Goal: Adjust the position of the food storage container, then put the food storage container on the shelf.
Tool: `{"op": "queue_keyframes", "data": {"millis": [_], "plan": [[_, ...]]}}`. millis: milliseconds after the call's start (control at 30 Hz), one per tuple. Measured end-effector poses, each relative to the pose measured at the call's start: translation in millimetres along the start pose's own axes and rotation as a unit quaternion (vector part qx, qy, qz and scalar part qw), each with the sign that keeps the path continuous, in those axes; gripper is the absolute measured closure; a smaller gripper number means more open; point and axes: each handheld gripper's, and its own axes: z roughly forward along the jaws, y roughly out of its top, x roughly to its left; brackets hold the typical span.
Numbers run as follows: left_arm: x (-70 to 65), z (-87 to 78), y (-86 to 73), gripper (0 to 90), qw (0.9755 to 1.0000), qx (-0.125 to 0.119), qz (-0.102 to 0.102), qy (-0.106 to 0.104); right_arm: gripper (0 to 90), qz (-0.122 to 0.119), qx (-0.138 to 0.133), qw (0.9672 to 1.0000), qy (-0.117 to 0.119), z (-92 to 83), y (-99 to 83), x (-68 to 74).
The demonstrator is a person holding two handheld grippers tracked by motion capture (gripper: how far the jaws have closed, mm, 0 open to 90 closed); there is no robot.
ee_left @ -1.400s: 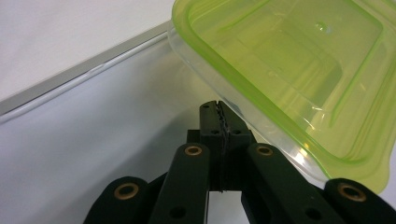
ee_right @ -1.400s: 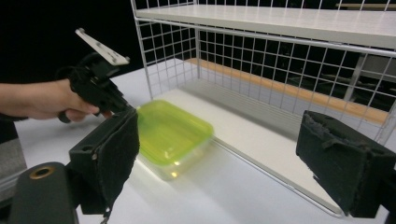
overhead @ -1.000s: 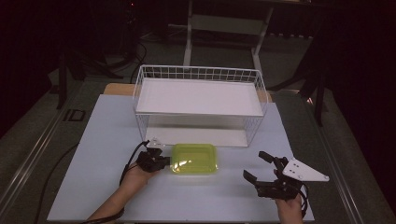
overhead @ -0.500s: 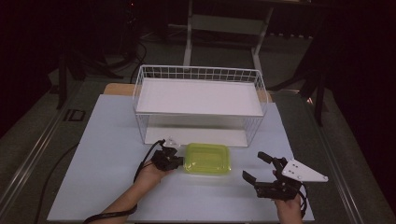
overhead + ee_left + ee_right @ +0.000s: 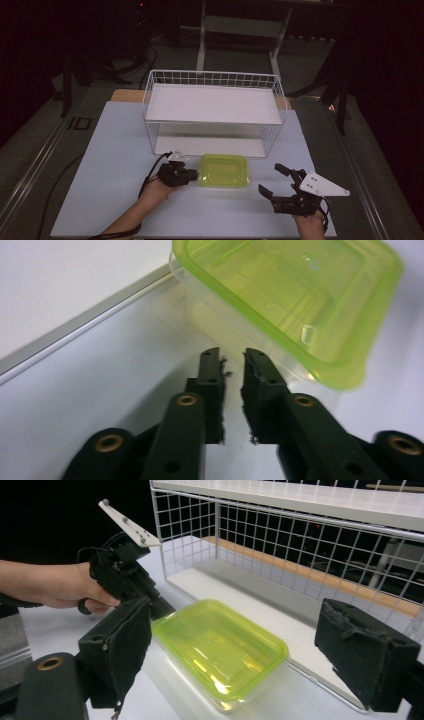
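Observation:
A translucent green lidded container point(image 5: 225, 170) lies flat on the white table, just in front of the wire rack. My left gripper point(image 5: 195, 175) lies at its left edge, pointing at it. In the left gripper view the jaws point(image 5: 232, 354) stand a narrow gap apart, having just been opening, with nothing between them and the container's rim point(image 5: 295, 300) right ahead of the tips. My right gripper point(image 5: 270, 178) rests to the right of the container, wide open and empty. Its own view looks across the container point(image 5: 220, 650) between the pads point(image 5: 125, 645) to the left gripper point(image 5: 160, 607).
A white wire rack point(image 5: 215, 80) with a white shelf board stands behind the container, its open front facing me. The pale table point(image 5: 115, 150) has free surface to the left and along the front. Cables trail from both grippers.
The left gripper and the container have shifted to the right together, most of it in the first half second. The right gripper has stayed put.

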Motion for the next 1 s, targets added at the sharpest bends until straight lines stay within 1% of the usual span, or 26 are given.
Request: {"op": "queue_keyframes", "data": {"millis": [33,67,100,133,167,233,267,300,333,367,400,433,467,500,533,600,633,667,700,733,767,800,833,867,900,1000], "plan": [[-0.5,-4.2,-1.8,66.7,1.0,-0.004,-0.002,0.001,14.9,0.003,0.0,1.0,0.004,0.7,-0.3,0.0],[-1.0,-8.6,-3.6,66.7,1.0,-0.006,-0.001,0.0,14.9,0.006,0.003,1.0,0.006,1.5,-0.8,0.2],[-1.5,-13.2,-5.4,62.5,0.9999,-0.013,-0.001,-0.006,14.9,0.006,0.015,0.9998,-0.009,2.2,-2.2,1.3],[-2.3,-16.7,-6.5,62.5,0.9999,-0.016,0.0,-0.005,14.9,0.006,0.015,0.9998,-0.009,2.2,-2.2,1.3],[-3.5,-22.3,-8.1,58.4,0.9998,-0.021,0.002,-0.004,14.9,0.008,0.017,0.9998,-0.007,2.3,-2.8,1.3],[-5.6,-31.1,-10.4,52.4,0.9995,-0.031,0.0,-0.008,14.5,0.011,0.018,0.9997,-0.009,2.4,-3.7,0.0],[-6.5,-35.6,-11.4,47.7,0.9993,-0.037,-0.002,-0.007,12.2,0.013,0.021,0.9997,-0.005,3.0,-3.4,-0.7],[-7.1,-39.9,-12.2,42.4,0.999,-0.044,-0.004,-0.01,12.0,0.016,0.023,0.9996,-0.007,3.7,-3.1,-1.8],[-7.9,-45.5,-13.4,36.8,0.9983,-0.056,-0.007,-0.017,14.7,0.021,0.022,0.9995,-0.012,3.5,-3.4,-2.4],[-8.7,-48.4,-13.9,28.1,0.9979,-0.061,-0.007,-0.019,16.1,0.029,0.029,0.9992,-0.001,4.2,-3.5,-4.4],[-8.7,-48.4,-13.9,22.2,0.9979,-0.061,-0.007,-0.019,16.1,0.029,0.029,0.9992,-0.001,4.2,-3.5,-4.4],[-12.9,-55.9,-13.2,22.2,0.9974,-0.066,0.0,-0.026,15.8,0.034,0.033,0.9989,0.002,5.0,-3.4,-5.5],[-14.6,-59.0,-12.4,14.2,0.9971,-0.071,0.004,-0.029,15.8,0.038,0.03,0.9988,-0.011,6.4,-4.7,-4.9],[-15.9,-62.1,-11.2,12.8,0.9963,-0.079,0.002,-0.034,15.8,0.034,0.03,0.9989,-0.014,7.3,-4.9,-4.4],[-16.4,-64.9,-9.6,11.8,0.9954,-0.086,-0.005,-0.042,16.4,0.036,0.035,0.9986,-0.018,8.4,-5.0,-3.9],[-17.3,-69.3,-5.7,11.6,0.9941,-0.096,-0.012,-0.048,18.7,0.045,0.042,0.9981,-0.009,11.3,-3.9,-4.7],[-17.9,-70.8,-3.8,11.5,0.9939,-0.099,-0.011,-0.048,18.7,0.049,0.043,0.9979,-0.008,12.8,-3.0,-4.8],[-18.0,-71.2,-2.1,11.4,0.9937,-0.102,-0.012,-0.046,17.9,0.043,0.053,0.9976,-0.012,16.5,-0.4,-4.2],[-16.8,-70.8,-0.8,11.4,0.9934,-0.103,-0.018,-0.048,17.9,0.043,0.053,0.9976,-0.012,16.5,-0.4,-4.2],[-15.7,-69.7,0.3,11.5,0.9933,-0.103,-0.026,-0.047,16.1,0.036,0.066,0.9971,-0.006,20.9,2.3,-5.1],[-14.8,-67.8,1.1,11.5,0.9933,-0.103,-0.03,-0.043,16.1,0.036,0.066,0.9971,-0.006,20.9,2.3,-5.1],[-13.8,-65.5,2.2,11.5,0.9933,-0.102,-0.034,-0.042,16.0,0.042,0.072,0.9965,-0.002,22.7,3.6,-6.4],[-13.0,-63.1,3.5,11.5,0.9938,-0.099,-0.037,-0.035,16.1,0.048,0.075,0.996,0.006,24.1,4.8,-8.3],[-11.9,-60.6,5.1,11.5,0.9938,-0.097,-0.04,-0.037,16.1,0.047,0.07,0.9964,0.004,24.8,5.9,-9.1],[-11.0,-58.1,7.0,11.5,0.9934,-0.096,-0.047,-0.043,16.0,0.04,0.069,0.9968,-0.001,25.6,7.0,-9.5],[-10.1,-52.2,14.4,11.5,0.993,-0.09,-0.06,-0.047,15.4,0.027,0.07,0.9971,-0.009,29.6,9.7,-9.4]]}}
